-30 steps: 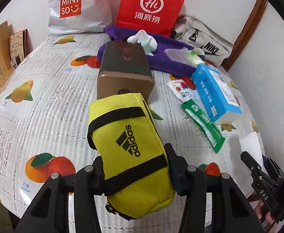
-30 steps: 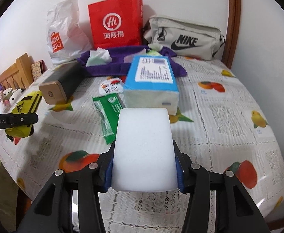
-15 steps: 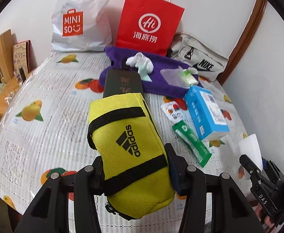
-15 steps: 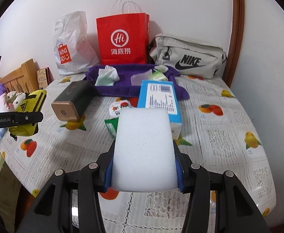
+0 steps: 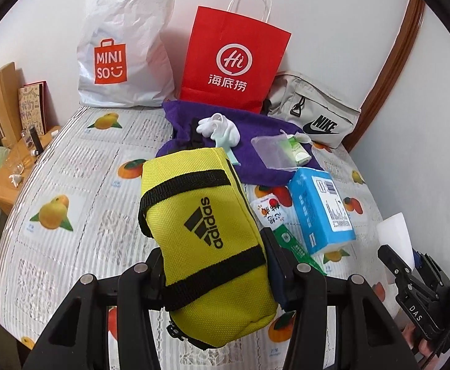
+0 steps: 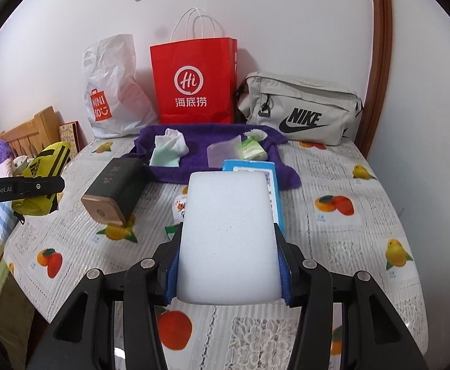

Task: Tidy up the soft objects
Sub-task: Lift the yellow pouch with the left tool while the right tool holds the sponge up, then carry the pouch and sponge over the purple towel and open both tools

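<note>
Yellow pouch (image 5: 206,240): one, reading "adidas" in black with the three-stripe mark and two black straps; it is hanging above the near part of the table, clear of the cloth.
White sponge block (image 6: 229,240): one, plain and unmarked, also being held above the table's near edge.
Left gripper (image 5: 215,274): its fingers are standing part-way apart and pinching the yellow pouch from both sides; from the right wrist view its arm is showing "GenRobot.AI".
Right gripper (image 6: 229,271): its blue-padded fingers are standing part-way apart and clamping the white sponge block by its sides; the left wrist view is showing "DAS" on its body.
Table (image 6: 348,246): one, wearing a lace-patterned cloth printed with fruit.
Bags at the far wall: three. A white plastic bag (image 5: 123,49) reading "MINISO", a red paper bag (image 5: 234,61) reading "Hi" with Chinese characters, and a grey waist bag (image 6: 302,108) reading "NIKE".
Purple towel (image 6: 206,151): one, lying far of centre, carrying a white and mint sock (image 6: 169,148) and a small green tissue pack (image 6: 252,149).
Blue tissue box (image 5: 320,212): one, lying right of the pouch, its small print unreadable.
Dark box (image 6: 114,188): one, lying left of centre, gold characters on top too small to read.
Sachets: two, one green (image 5: 295,249) and one white with red (image 5: 269,211), lying just left of the blue tissue box.
</note>
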A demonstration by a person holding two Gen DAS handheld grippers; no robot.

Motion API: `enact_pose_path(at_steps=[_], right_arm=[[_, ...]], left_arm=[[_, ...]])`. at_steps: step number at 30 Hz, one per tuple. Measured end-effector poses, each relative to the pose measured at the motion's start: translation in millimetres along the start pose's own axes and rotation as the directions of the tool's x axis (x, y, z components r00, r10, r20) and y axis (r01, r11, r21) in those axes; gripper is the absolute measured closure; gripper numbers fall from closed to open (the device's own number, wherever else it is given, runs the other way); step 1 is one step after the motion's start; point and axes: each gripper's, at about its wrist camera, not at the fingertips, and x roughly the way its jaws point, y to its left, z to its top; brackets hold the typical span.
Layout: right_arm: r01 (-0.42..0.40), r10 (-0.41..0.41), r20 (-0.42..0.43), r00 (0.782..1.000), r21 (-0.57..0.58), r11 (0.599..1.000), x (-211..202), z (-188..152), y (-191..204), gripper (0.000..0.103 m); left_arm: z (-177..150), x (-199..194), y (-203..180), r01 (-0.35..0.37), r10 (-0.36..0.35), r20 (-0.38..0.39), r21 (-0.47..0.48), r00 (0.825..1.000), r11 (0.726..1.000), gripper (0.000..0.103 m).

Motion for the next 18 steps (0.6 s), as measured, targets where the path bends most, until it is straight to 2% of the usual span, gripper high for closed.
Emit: enact_pose_path(at_steps=[18], right_arm=[[0.001, 0.000, -0.023, 1.000, 0.018, 1.000, 42, 44, -22, 0.053]], left_arm=[[44, 42, -11, -0.022, 0.023, -0.043, 0.017, 0.999, 1.000, 0.055]])
